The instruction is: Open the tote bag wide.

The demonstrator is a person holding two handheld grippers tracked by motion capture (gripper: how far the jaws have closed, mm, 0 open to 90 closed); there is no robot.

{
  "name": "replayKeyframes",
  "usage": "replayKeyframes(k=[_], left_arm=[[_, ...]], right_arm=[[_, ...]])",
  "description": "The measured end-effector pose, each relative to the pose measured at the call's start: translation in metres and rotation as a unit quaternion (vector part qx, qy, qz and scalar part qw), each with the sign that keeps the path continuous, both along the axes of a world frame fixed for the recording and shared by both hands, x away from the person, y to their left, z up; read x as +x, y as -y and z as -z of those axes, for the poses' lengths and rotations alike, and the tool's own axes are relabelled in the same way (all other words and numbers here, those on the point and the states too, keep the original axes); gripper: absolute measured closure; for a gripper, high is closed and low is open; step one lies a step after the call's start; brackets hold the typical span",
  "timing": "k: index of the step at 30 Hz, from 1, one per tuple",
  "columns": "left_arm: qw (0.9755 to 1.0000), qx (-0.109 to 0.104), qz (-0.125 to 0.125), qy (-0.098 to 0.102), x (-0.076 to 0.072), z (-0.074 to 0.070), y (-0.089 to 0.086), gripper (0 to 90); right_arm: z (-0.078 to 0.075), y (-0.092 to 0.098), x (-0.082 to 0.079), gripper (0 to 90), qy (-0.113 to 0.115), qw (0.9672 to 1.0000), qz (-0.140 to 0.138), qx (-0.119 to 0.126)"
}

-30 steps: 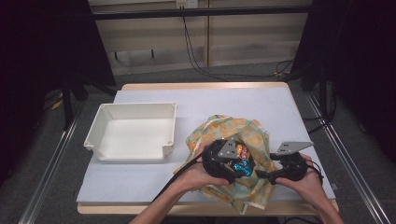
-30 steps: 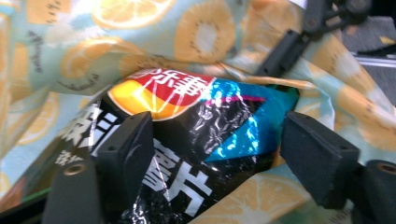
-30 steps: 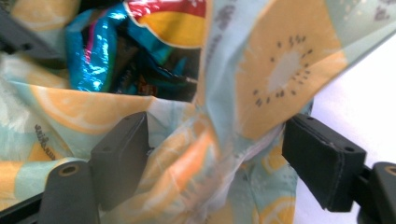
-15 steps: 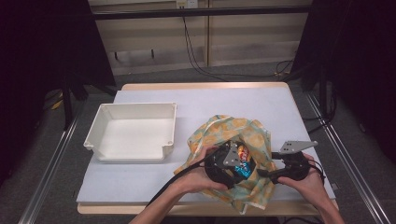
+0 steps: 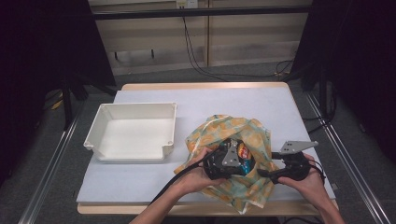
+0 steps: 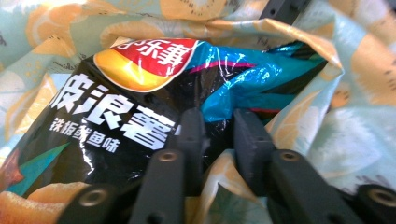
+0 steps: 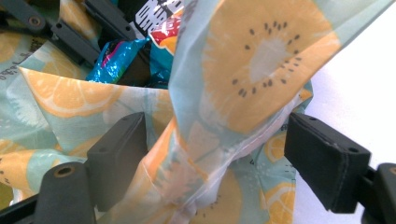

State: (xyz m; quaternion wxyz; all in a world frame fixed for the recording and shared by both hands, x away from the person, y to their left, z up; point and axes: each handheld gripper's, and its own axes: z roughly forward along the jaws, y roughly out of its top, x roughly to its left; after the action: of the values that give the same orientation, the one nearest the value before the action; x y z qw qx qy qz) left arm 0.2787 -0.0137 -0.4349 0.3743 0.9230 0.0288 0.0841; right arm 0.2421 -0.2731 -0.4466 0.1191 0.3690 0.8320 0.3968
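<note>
The bench (image 5: 140,186) is covered in a pale sheet, and the biggest thing on it is a white plastic tray (image 5: 132,132) sitting on the left half, well apart from the hands.

To the right of it, near the front edge, lies a fruit-print bag (image 5: 252,135), pale green with orange and kiwi slices, crumpled and gaping at the top. Both of the person's forearms come in from the front edge of the bench to it.

Inside the mouth of the bag is a black and teal crisp packet (image 6: 140,116) with a red and yellow logo, lying tilted with its top toward the bag's opening.

The left gripper (image 6: 219,140) is pushed into the bag's opening. Its jaws have just been closing and now stand narrow, pinching the lower edge of the crisp packet, with a fold of the bag's cloth bunched just under them.

The right gripper (image 7: 224,163) sits at the bag's right side. Its jaws are spread wide, with a raised fold of the bag's cloth standing between them; the left pad is touching the cloth, the right pad is clear of it.
</note>
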Motion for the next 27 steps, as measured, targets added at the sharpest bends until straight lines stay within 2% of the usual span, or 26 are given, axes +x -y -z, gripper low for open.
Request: replayKeyframes(k=[3, 6, 7, 8, 10, 11, 12, 14, 15, 16, 18, 19, 22, 27], left_arm=[[0.9997, -0.009, -0.004, -0.021, 0.003, -0.004, -0.003, 89.1], [0.9996, -0.011, -0.003, -0.026, 0.005, -0.004, -0.004, 90.0], [0.9992, -0.012, -0.008, -0.038, 0.006, -0.005, -0.005, 90.0], [0.9988, -0.024, -0.015, -0.041, 0.006, -0.005, -0.006, 90.0], [0.9981, -0.026, -0.018, -0.053, 0.009, -0.008, -0.009, 90.0], [0.9981, -0.026, -0.018, -0.053, 0.009, -0.008, -0.009, 90.0], [0.9966, -0.044, -0.024, -0.066, 0.011, -0.011, -0.011, 90.0], [0.9959, -0.052, -0.029, -0.068, 0.012, -0.014, -0.014, 90.0], [0.9958, -0.050, -0.033, -0.069, 0.012, -0.017, -0.015, 90.0], [0.9957, -0.056, -0.031, -0.066, 0.012, -0.018, -0.016, 90.0], [0.9948, -0.062, -0.033, -0.073, 0.014, -0.022, -0.017, 90.0], [0.9941, -0.069, -0.037, -0.074, 0.014, -0.023, -0.018, 90.0], [0.9926, -0.080, -0.044, -0.080, 0.017, -0.027, -0.021, 90.0], [0.9909, -0.092, -0.048, -0.085, 0.022, -0.032, -0.027, 90.0]], right_arm=[[0.000, 0.000, 0.000, 20.9, 0.001, 1.0000, -0.001, 0.000], [0.000, 0.000, 0.000, 21.0, 0.001, 1.0000, 0.000, 0.000], [-0.001, 0.000, 0.000, 21.4, 0.002, 1.0000, -0.003, 0.001], [-0.001, 0.000, 0.000, 21.5, 0.002, 1.0000, -0.003, 0.001], [-0.001, 0.000, 0.000, 21.8, 0.002, 1.0000, -0.003, 0.002], [-0.001, 0.000, 0.000, 21.8, 0.002, 1.0000, -0.003, 0.002], [-0.001, 0.000, 0.000, 22.6, 0.002, 1.0000, -0.003, 0.003], [-0.001, 0.000, -0.001, 25.1, 0.003, 1.0000, -0.006, 0.005], [-0.001, 0.000, -0.001, 27.7, 0.002, 0.9999, -0.009, 0.007], [-0.002, -0.001, -0.001, 35.1, 0.000, 0.9999, -0.013, 0.009], [-0.002, -0.001, -0.001, 45.1, -0.002, 0.9996, -0.022, 0.014], [-0.002, -0.001, -0.001, 56.2, -0.003, 0.9995, -0.027, 0.017], [-0.004, -0.001, -0.003, 70.8, -0.004, 0.9985, -0.047, 0.028], [-0.009, 0.000, -0.005, 80.4, -0.005, 0.9972, -0.064, 0.039]])
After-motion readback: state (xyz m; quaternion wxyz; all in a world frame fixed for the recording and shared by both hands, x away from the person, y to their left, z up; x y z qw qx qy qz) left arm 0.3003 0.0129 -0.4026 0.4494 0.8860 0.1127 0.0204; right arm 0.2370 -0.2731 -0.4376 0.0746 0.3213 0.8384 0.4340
